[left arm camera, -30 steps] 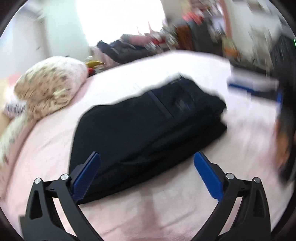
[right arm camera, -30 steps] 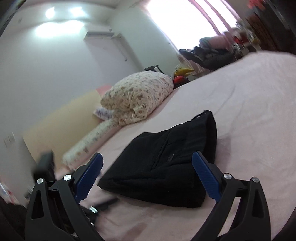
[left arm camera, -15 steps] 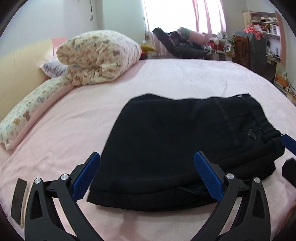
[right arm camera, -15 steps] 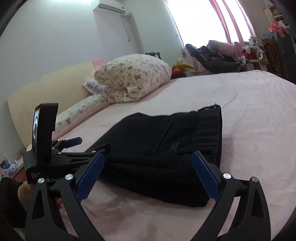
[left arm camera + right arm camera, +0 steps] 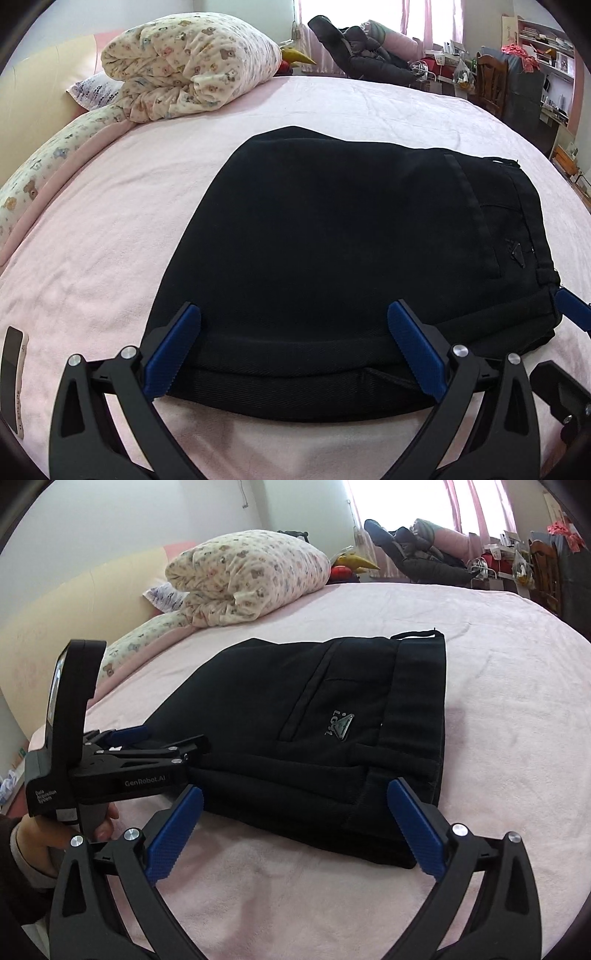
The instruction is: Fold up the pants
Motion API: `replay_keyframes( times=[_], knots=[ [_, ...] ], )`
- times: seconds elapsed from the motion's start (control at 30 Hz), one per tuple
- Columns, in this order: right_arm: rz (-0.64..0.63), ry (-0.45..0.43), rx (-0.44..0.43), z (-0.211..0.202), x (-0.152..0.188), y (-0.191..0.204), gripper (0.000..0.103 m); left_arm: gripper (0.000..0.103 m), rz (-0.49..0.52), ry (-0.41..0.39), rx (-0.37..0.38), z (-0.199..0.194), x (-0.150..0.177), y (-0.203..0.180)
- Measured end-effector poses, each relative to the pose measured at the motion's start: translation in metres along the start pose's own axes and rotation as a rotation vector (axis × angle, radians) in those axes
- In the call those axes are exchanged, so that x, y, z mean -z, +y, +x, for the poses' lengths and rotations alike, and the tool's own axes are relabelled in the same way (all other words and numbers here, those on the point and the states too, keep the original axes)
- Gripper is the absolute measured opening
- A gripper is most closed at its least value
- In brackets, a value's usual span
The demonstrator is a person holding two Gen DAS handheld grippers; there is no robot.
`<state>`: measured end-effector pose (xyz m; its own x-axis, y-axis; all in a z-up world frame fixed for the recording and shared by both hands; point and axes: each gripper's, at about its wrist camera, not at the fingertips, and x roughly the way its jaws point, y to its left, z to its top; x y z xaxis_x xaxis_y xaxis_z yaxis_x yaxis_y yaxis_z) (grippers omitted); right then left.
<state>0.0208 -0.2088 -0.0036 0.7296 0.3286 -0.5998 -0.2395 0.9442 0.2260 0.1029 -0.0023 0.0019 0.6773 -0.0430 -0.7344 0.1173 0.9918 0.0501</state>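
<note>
Bed (image 5: pixel 110 229), pink cover. Folded black pants (image 5: pixel 332 258) at centre; beyond them, rolled patterned duvet (image 5: pixel 192 62); long bolster (image 5: pixel 44 173) left of the pants.

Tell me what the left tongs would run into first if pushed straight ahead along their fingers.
Most likely the near folded edge of the black folded fabric pants, which lies between the open blue-padded left tongs on the pink bedspread. Depth is unclear, so they might instead pass just over the top layer.

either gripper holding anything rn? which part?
Nothing held. Left gripper and right gripper both have jaws open at the near edge of the folded black pants on the bed, no fabric pinched.
</note>
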Motion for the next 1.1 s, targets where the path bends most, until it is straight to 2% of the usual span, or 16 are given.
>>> replay_keyframes(
  times=[0.1,0.17,0.3,0.37,0.5,0.57,0.67,0.77,0.83,0.87,0.9,0.97,1.0,1.07,1.1],
  knots=[
    [-0.002,0.006,-0.004,0.000,0.001,0.000,0.102,0.101,0.026,-0.013,-0.014,-0.009,-0.001,-0.003],
    [-0.005,0.022,-0.008,0.001,0.002,-0.001,0.102,0.101,0.030,-0.057,-0.006,-0.020,-0.002,-0.001],
    [-0.009,0.027,-0.010,0.002,0.002,-0.001,0.102,0.101,-0.012,-0.102,0.006,-0.031,-0.011,0.008],
    [0.006,-0.016,-0.017,-0.006,0.002,-0.003,0.102,0.101,-0.029,-0.086,0.003,-0.027,-0.017,0.010],
    [0.004,-0.114,0.002,-0.025,-0.005,0.000,0.102,0.101,0.006,-0.046,-0.075,-0.008,-0.022,0.005],
    [-0.037,-0.119,0.031,-0.026,-0.014,0.004,0.102,0.101,0.028,-0.060,-0.085,-0.006,-0.028,0.001],
    [-0.047,-0.105,0.040,-0.017,-0.046,-0.001,0.102,0.101,0.046,-0.114,-0.072,-0.012,-0.050,-0.003],
    [0.012,-0.026,0.012,0.009,-0.092,-0.018,0.102,0.101,0.053,-0.125,-0.044,-0.008,-0.076,-0.001],
    [0.064,0.050,-0.026,0.033,-0.115,-0.030,0.102,0.101,0.083,-0.065,0.025,0.006,-0.092,-0.005],
    [0.078,0.088,-0.025,0.044,-0.119,-0.034,0.102,0.101,0.101,-0.028,0.035,0.014,-0.096,-0.007],
    [0.095,0.156,-0.005,0.060,-0.121,-0.040,0.102,0.101,0.122,0.016,0.023,0.024,-0.099,-0.010],
    [0.096,0.300,0.040,0.092,-0.108,-0.049,0.102,0.101,0.153,0.160,0.007,0.057,-0.095,-0.013],
    [0.059,0.303,0.054,0.096,-0.100,-0.046,0.102,0.101,0.110,0.215,0.053,0.071,-0.090,-0.007],
    [-0.030,0.269,0.092,0.095,-0.090,-0.036,0.102,0.101,0.003,0.198,0.137,0.077,-0.083,0.010],
    [-0.035,0.261,0.098,0.094,-0.089,-0.034,0.102,0.101,-0.016,0.174,0.152,0.076,-0.080,0.014]
  ],
)
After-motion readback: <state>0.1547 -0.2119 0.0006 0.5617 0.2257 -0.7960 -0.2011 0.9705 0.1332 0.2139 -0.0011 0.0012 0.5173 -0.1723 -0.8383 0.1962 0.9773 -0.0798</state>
